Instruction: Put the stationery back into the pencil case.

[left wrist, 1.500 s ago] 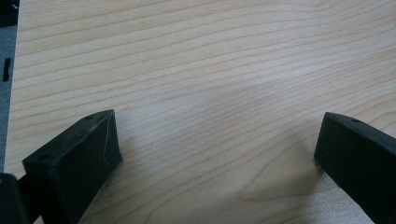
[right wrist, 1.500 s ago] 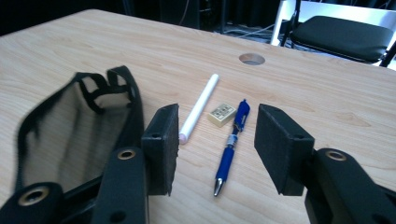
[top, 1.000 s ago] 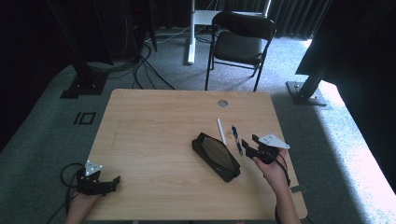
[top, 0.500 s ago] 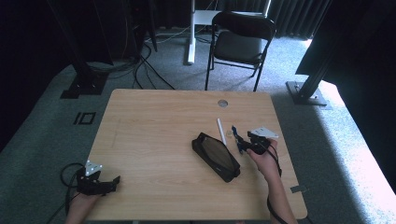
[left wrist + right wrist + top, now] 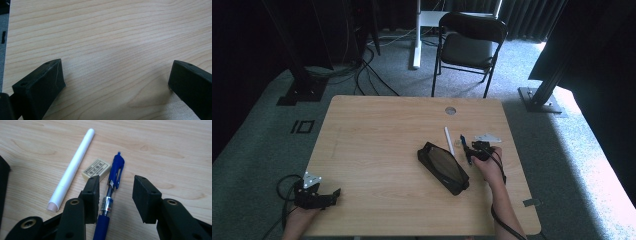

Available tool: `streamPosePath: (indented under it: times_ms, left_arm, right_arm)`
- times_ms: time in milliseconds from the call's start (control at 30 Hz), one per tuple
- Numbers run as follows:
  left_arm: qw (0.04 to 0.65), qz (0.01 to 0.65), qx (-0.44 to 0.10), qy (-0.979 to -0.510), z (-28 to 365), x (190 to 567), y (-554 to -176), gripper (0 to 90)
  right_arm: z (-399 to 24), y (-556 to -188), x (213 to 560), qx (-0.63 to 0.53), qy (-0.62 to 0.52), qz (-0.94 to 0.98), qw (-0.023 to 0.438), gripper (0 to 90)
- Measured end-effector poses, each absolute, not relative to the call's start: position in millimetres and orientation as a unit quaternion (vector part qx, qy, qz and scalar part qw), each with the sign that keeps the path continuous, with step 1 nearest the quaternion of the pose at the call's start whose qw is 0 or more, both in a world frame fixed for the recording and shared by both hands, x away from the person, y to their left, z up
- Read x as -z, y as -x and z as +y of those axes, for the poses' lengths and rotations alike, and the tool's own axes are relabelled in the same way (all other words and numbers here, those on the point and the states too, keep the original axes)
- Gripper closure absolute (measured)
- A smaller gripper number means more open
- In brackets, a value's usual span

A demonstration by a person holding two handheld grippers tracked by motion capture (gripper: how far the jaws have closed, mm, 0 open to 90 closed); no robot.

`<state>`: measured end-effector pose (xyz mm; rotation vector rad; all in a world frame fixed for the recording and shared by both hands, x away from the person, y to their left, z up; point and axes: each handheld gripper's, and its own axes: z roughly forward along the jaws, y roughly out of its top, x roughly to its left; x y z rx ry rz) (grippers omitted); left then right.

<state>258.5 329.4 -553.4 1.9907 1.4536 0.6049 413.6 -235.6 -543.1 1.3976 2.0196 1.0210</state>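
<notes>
The blue pen (image 5: 110, 195) lay flat on the desk (image 5: 377, 135), a click type with a blue clip and top, a clear middle showing a metal band and a red-and-white label, and a dark blue grip. It lay between the jaws of the right tool (image 5: 116, 197), close against the left one and apart from the right one; the jaws had just been closing, yet neither pad visibly pressed it. Just beside the pen sat a small cream eraser (image 5: 96, 168) with printed lettering, and beyond that a slim white pen (image 5: 71, 170) with a rounded cap. In the high view the right tool (image 5: 472, 150) stood near a black, oblong pencil case (image 5: 443, 167), lying open at an angle.

The left tool (image 5: 112, 85) was spread wide over bare wood at the desk's near left corner (image 5: 332, 195).

The desk was pale wood laminate with fine grain and a round cable hole (image 5: 450, 110). Around it lay grey carpet, a black folding chair (image 5: 472, 42), cables and dark curtains.
</notes>
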Motion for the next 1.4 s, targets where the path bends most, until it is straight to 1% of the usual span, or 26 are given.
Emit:
streamPosePath:
  times_ms: [133,333,433,500,600,667,867,1033,1200,1400]
  left_arm:
    - [0.297,0.547,-0.228,-0.749,329.4,553.5,-258.5,0.5]
    - [0.297,0.547,-0.228,-0.749,329.4,553.4,-258.5,0.5]
    - [0.297,0.547,-0.228,-0.749,329.4,553.4,-258.5,0.5]
    - [0.297,0.547,-0.228,-0.749,329.4,553.5,-258.5,0.5]
    - [0.297,0.547,-0.228,-0.749,329.4,553.5,-258.5,0.5]
    - [0.297,0.547,-0.228,-0.749,329.4,553.5,-258.5,0.5]
    - [0.297,0.547,-0.228,-0.749,329.4,553.5,-258.5,0.5]
    - [0.297,0.547,-0.228,-0.749,329.4,553.5,-258.5,0.5]
    - [0.297,0.547,-0.228,-0.749,329.5,553.4,-258.5,0.5]
    - [0.297,0.547,-0.228,-0.749,329.5,553.4,-258.5,0.5]
  right_arm:
    - [-233.3,-416.1,547.6,-0.367,-0.518,0.735,0.238,61.0]
    - [-230.3,-418.8,551.4,-0.357,-0.526,0.736,0.233,63.3]
    - [-228.5,-419.4,552.6,-0.351,-0.529,0.736,0.235,65.8]
    - [-227.9,-419.6,552.4,-0.346,-0.529,0.736,0.241,68.8]
    - [-227.7,-420.0,552.3,-0.345,-0.534,0.733,0.242,69.7]
    - [-228.6,-420.7,552.5,-0.342,-0.543,0.726,0.247,73.0]
    - [-228.2,-421.7,551.1,-0.333,-0.558,0.719,0.248,74.5]
    - [-227.4,-422.4,550.5,-0.331,-0.569,0.711,0.248,79.4]
    - [-227.7,-423.3,549.8,-0.329,-0.572,0.71,0.246,79.6]
    - [-233.9,-422.8,543.8,-0.341,-0.587,0.696,0.232,79.6]
